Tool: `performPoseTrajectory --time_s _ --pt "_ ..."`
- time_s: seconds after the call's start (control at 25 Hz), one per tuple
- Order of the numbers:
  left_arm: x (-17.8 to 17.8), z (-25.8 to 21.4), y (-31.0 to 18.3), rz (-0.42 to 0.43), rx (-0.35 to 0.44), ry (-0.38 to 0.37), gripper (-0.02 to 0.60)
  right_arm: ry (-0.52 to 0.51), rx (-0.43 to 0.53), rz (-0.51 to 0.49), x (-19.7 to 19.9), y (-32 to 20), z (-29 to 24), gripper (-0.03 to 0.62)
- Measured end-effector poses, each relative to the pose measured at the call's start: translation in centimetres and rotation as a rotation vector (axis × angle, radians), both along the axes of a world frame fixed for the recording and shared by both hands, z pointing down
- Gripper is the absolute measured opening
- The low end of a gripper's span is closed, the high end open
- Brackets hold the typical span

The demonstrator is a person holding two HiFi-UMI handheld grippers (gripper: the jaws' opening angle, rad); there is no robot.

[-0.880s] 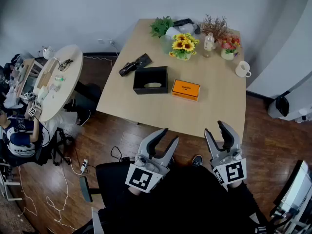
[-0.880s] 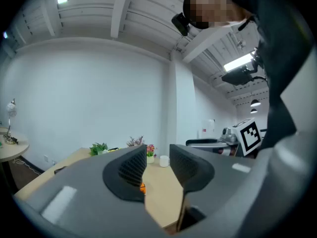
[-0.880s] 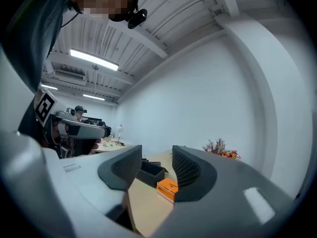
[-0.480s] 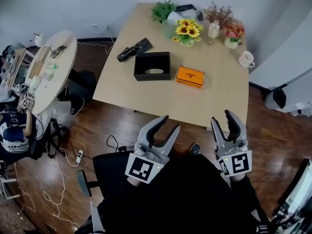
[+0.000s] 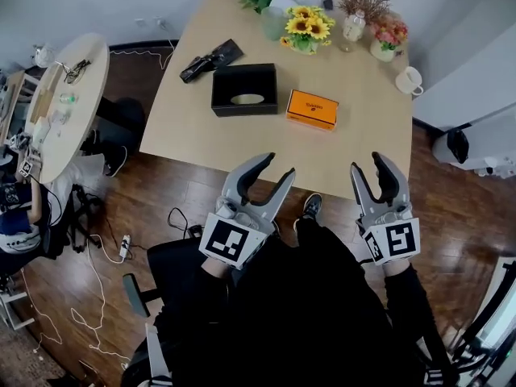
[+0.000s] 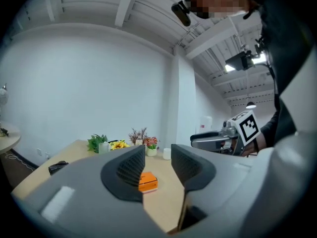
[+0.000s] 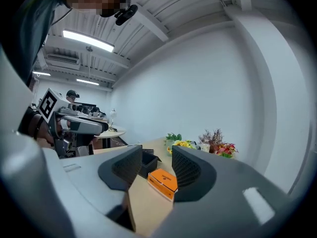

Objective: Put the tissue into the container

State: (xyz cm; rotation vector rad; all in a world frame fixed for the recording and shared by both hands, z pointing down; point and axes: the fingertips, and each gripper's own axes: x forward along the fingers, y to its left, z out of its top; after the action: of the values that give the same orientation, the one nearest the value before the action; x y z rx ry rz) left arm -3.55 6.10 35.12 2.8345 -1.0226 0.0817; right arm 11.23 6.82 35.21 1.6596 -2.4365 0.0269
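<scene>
The orange tissue pack (image 5: 312, 109) lies flat on the wooden table (image 5: 242, 147), just right of the black box container (image 5: 244, 89), which shows a pale oval in its top. Both grippers hover over the table's near edge, short of the pack. My left gripper (image 5: 276, 166) is open with nothing between its jaws; in the left gripper view the orange pack (image 6: 147, 181) shows through the gap of that gripper (image 6: 158, 165). My right gripper (image 5: 368, 164) is open and empty too; its own view frames the pack (image 7: 163, 181) and the container (image 7: 147, 161) between the jaws of the gripper (image 7: 157, 170).
At the table's far end stand sunflowers (image 5: 306, 29), pink flowers (image 5: 385, 37), a clear bottle (image 5: 351, 27) and a white mug (image 5: 409, 80). A black object (image 5: 211, 58) lies left of the container. A round side table (image 5: 56, 103) and floor cables are at left.
Both grippers have moved forward from over the floor to the table's near edge. The table now lies closer and lower in the head view. The jaws look unchanged.
</scene>
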Motion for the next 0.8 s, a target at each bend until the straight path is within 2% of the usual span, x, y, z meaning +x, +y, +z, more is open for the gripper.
performPoseTrajectory --time_s 0.28,0.4,0.52,0.68,0.8 --pt "3.7 3.5 -4.3 -0.02 -0.061 -0.128 0.216 -0.037 -0.015 -0.072 2.1 -5.2 2.6 0.19" --pt "5.3 5.5 -6.4 -0.025 -0.117 -0.189 0.236 -0.055 -0.03 -0.103 2.8 -7.5 4.0 0.19" --pt "6.2 6.8 -8.0 -0.043 -0.169 -0.209 0.242 -0.064 -0.049 -0.134 3.3 -9.2 5.1 0.189" --pt "6.1 7.8 -10.1 -0.074 -0.184 -0.24 0.242 -0.075 -0.077 -0.141 3.8 -10.6 6.4 0.19" --pt "5.9 9.5 -11.5 -0.068 -0.197 -0.267 0.242 -0.049 -0.126 -0.131 4.1 -11.4 8.5 0.19"
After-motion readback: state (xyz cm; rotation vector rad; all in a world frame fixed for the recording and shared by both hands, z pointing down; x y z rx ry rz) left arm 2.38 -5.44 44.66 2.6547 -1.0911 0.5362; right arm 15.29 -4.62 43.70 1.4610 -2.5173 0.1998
